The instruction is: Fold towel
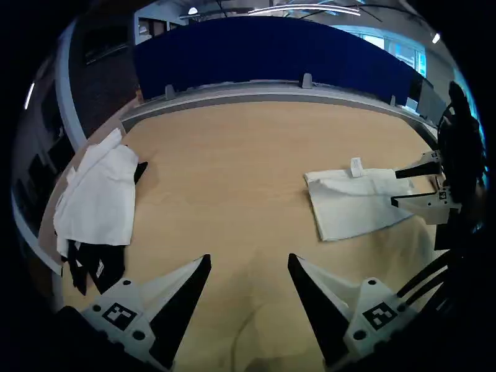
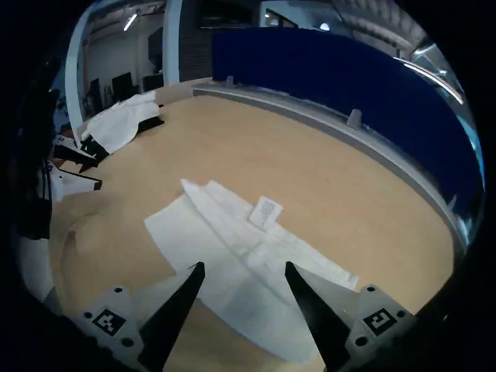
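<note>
White cloth lay directly beneath the right claw (image 2: 244,264), whose two dark fingers stood wide apart with nothing held between them; whether their tips touched the fabric could not be told. That cloth was the white rectangular cloth towel (image 2: 242,248), spread flat on the pale wooden desk (image 2: 322,167), with a lengthwise ridge that looked like one fold already laid over. In the right gripper view its long axis ran slantwise, from the far left down to the near right, so the claw faced across one long edge rather than along it. A small white label tag (image 2: 265,212) lay at the far long edge. In the left gripper view, the left claw (image 1: 248,256) also gaped wide and empty over bare desk. From there the towel (image 1: 347,201) lay ahead and off to its right, well apart, with the right claw at the towel's far end. The right claw was plainly the nearer; the left would probably have to cross to the towel before any two-cornered lift. Farther off, at the desk's left edge, sat a loose heap of white and black cloths (image 1: 99,198), and behind everything stood a dark blue partition screen (image 1: 273,56).
</note>
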The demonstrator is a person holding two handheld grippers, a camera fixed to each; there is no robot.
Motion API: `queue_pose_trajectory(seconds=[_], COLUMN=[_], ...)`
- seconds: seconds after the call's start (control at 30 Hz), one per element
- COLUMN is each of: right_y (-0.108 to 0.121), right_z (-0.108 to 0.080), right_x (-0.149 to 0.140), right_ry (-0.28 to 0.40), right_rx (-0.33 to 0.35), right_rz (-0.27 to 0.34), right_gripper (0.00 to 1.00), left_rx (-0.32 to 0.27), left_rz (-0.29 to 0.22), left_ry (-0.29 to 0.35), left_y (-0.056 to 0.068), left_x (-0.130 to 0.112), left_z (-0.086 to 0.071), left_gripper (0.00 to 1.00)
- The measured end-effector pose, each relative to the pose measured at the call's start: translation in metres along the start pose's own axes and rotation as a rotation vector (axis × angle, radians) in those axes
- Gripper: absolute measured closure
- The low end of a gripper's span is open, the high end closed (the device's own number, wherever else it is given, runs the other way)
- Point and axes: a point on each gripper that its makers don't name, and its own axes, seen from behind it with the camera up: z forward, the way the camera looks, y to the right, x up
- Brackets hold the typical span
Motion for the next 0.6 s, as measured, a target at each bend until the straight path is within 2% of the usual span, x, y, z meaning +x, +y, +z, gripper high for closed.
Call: queue_pose_trajectory(seconds=[0.3,0.6], right_y=[-0.016,-0.023], right_z=[0.008,0.015], right_x=[0.0,-0.012], right_ry=[-0.013,-0.041], right_rx=[0.024,0.045], right_rz=[-0.017,-0.017], right_gripper=[0.0,0.0], left_rx=[0.019,0.018], left_rz=[-0.027,-0.02], left_ry=[0.0,0.002], left_y=[-0.01,-0.008], left_x=[-0.012,-0.018], left_z=[-0.008,-0.014], left_gripper=[0.08,0.08])
